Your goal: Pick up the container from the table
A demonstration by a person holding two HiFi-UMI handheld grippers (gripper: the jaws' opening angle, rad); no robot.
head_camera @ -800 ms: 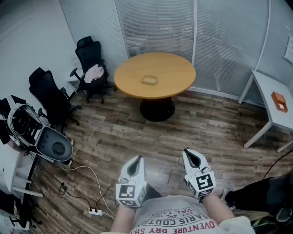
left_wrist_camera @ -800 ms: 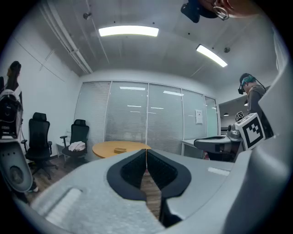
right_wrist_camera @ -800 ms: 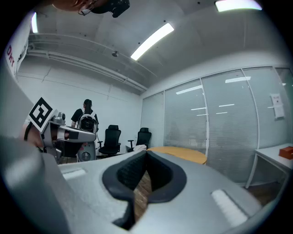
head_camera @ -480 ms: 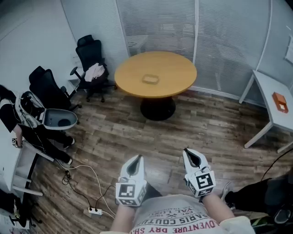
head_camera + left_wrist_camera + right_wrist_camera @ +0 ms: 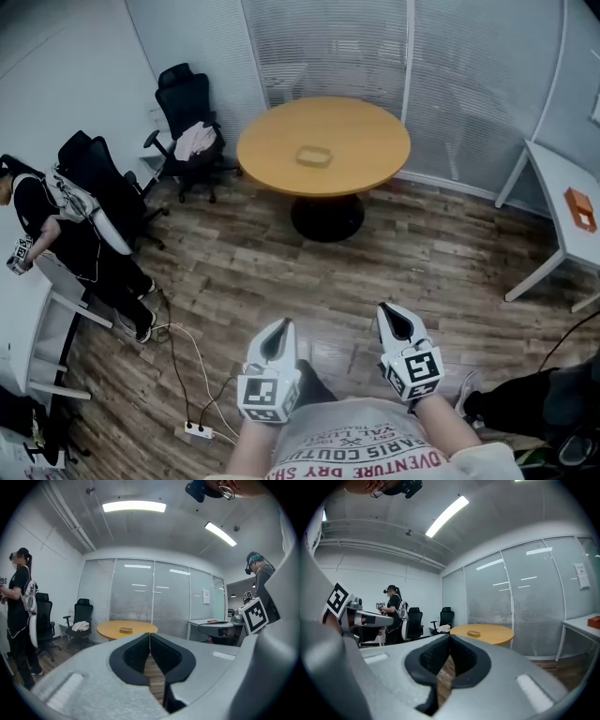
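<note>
A small tan container (image 5: 313, 156) sits near the middle of a round wooden table (image 5: 366, 169) across the room; it also shows as the container (image 5: 125, 630) in the left gripper view and the container (image 5: 474, 633) in the right gripper view. My left gripper (image 5: 276, 330) and right gripper (image 5: 393, 315) hang side by side close to my body, far short of the table. Both point roughly level toward it. Each has its jaws closed together with nothing between them.
A person (image 5: 66, 234) with a backpack stands at the left by a white desk. Two black office chairs (image 5: 187, 117) stand left of the table. A cable and power strip (image 5: 199, 430) lie on the wood floor. A white table (image 5: 562, 202) with an orange box is at right.
The person at the left has straightened up and now stands beside the desk. The view has shifted slightly toward the table. Both grippers keep their place, still closed.
</note>
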